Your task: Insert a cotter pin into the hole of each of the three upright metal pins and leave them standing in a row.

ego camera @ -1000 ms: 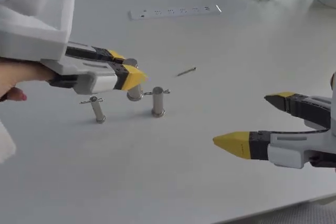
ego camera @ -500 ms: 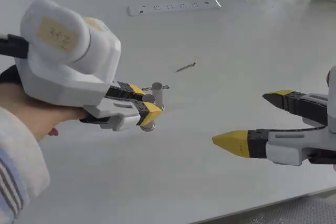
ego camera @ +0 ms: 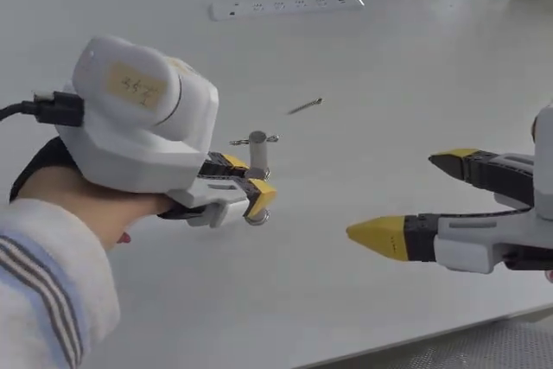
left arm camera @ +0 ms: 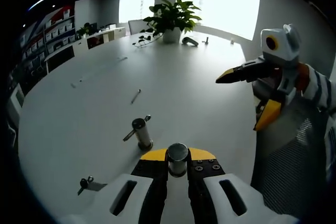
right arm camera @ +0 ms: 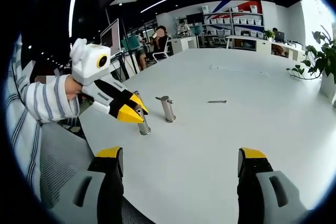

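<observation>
My left hand-held gripper [ego camera: 248, 180] is clamped on a pin [left arm camera: 177, 157], with the cottered pin [ego camera: 257, 151] just beyond it. My right hand-held gripper [ego camera: 390, 196] gapes apart.

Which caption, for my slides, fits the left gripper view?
Left tool grips an upright silver metal pin; a second pin, thin cotter pin inserted, stands beyond on the white table.

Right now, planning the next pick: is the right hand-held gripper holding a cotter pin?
No: the right hand-held gripper is open, nothing between its jaws.
</observation>
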A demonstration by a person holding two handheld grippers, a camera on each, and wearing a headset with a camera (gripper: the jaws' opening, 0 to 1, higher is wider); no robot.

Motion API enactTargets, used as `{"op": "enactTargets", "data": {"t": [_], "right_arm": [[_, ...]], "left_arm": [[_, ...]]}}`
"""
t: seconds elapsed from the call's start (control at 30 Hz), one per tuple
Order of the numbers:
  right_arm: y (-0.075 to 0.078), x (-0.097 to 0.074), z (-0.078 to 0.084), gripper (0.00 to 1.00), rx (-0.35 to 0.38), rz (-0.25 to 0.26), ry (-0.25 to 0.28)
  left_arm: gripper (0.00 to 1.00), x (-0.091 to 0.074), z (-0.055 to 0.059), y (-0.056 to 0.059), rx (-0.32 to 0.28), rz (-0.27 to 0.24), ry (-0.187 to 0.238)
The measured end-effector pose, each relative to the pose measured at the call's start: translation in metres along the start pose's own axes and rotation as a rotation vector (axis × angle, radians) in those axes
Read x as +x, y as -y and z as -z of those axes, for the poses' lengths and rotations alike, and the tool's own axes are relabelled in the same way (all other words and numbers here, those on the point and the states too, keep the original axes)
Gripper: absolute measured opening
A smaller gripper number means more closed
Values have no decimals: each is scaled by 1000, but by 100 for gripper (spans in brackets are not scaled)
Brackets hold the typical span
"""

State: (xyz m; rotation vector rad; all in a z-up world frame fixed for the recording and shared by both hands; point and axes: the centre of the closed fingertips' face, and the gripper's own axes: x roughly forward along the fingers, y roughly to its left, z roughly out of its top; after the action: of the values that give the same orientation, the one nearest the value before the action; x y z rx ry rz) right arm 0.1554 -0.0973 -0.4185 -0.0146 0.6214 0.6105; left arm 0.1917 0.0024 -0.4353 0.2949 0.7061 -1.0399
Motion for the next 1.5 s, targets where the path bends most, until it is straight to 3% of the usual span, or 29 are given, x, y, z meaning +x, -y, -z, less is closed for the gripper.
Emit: {"op": "enactTargets", "data": {"t": [0.3,0.37,0.9,1.33,1.5], "right_arm": [[0,1,2,89,0,-5,-6],[0,1,2,89,1,-5,-8],[0,2,3,89,0,-12,-9],[-1,3,1,89,-5,-15,-8],[-3,5,1,88,-7,-22,-6]], "left_arm": [[9,6,3,1,-36,-43,-8],[9,8,5,-1,-90,-62,-12],[10,17,8,-1,-82,-122,-21],[10,20,7,2,-55,-138,26],[10,20,7,2,-70,-138,27]]}}
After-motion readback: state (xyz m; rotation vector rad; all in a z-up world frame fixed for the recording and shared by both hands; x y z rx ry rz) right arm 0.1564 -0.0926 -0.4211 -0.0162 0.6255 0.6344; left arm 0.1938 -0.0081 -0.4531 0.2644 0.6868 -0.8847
